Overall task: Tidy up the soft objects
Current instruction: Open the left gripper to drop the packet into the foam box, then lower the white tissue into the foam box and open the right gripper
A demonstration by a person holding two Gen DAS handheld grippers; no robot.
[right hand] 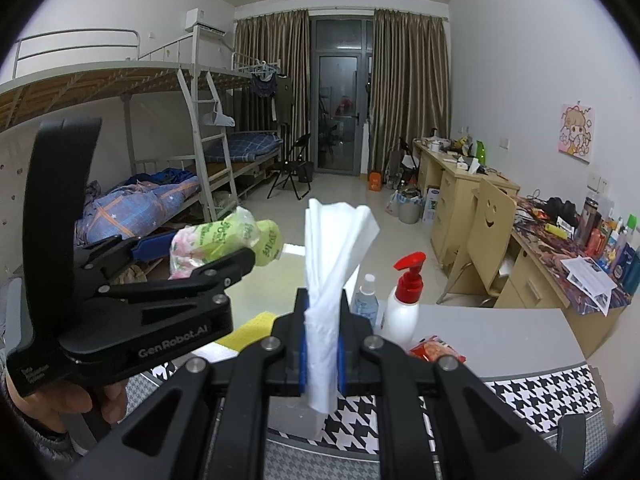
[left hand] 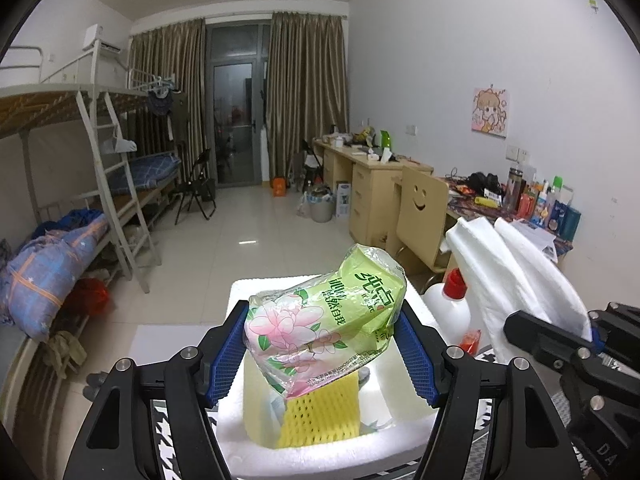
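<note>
Tissue pack (left hand: 326, 320), light, crushable, slippery-filmed, clamped mid-body between left gripper (left hand: 326, 354) jaws; right gripper (right hand: 322, 354) jaws pinch limp white tissue (right hand: 328, 264).

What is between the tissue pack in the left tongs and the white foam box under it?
Nothing visible blocks it. The tissue pack, held in the left tongs, hangs over the open foam box; only yellow foam netting lies inside.

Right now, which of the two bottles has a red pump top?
The bigger white bottle, on the right; the smaller bottle beside it has a plain white cap.
</note>
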